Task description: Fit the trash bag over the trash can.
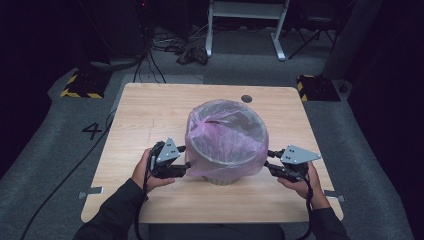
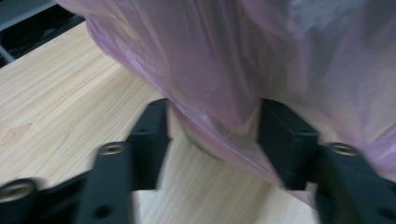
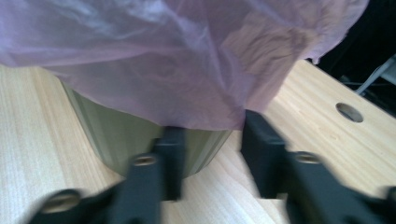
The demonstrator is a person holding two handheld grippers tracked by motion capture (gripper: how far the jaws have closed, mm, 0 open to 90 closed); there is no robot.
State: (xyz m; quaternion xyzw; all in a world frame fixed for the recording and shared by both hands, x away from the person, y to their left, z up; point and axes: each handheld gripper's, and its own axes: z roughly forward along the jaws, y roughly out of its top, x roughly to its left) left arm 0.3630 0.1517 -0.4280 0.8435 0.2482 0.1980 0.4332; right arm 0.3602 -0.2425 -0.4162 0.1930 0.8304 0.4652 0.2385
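Here, pink bag [image 1: 226,135] hem sits betw. both claws: left claw [image 2: 212,135] & right claw [image 3: 212,135] clamped on it.

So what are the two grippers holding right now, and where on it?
Both are at the hem of the pink bag draped over the bin. The left gripper has a fold between its jaws; the right gripper likewise. Blur hides whether either pinches.

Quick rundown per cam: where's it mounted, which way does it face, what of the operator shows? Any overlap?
High view: above the person's side, facing forward and down on the table; forearms, left gripper, right gripper.
Left gripper view: on that gripper, along its jaws at the pink bag.
Right gripper view: along its jaws at the bag hem and bin.
All share the bag.
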